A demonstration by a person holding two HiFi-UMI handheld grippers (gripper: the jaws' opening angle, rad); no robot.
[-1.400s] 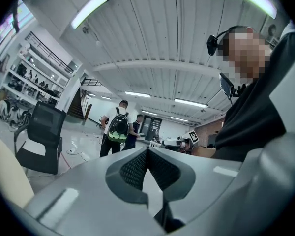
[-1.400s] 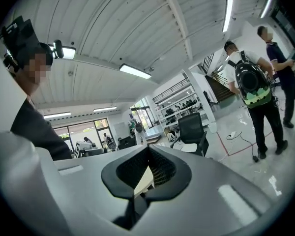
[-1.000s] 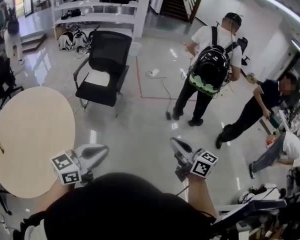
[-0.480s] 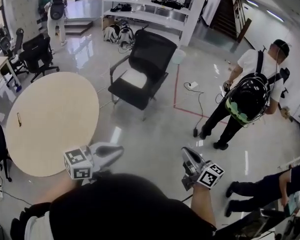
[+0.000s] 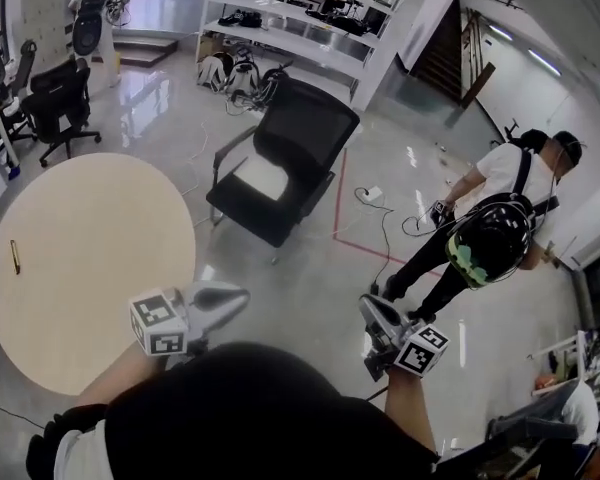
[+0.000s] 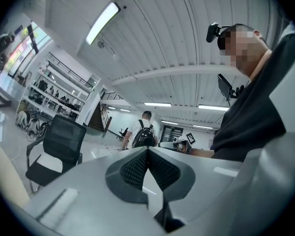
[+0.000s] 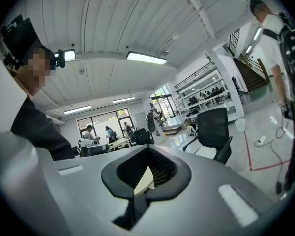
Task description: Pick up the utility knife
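The knife (image 5: 15,256) lies flat near the table's (image 5: 100,268) left edge, well apart from both claws. The left gripper (image 5: 242,295) and right gripper (image 5: 366,306) are each pressed together on nothing. The knife looks slim, light and stiff. I'd pinch across its narrow handle mid-length, since it may skid on the smooth top.

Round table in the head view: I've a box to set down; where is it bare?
Nearly all of the round table is bare, from the utility knife by its left edge across to the side facing the black chair. Only that left edge is taken. The left tool hangs by its right rim.
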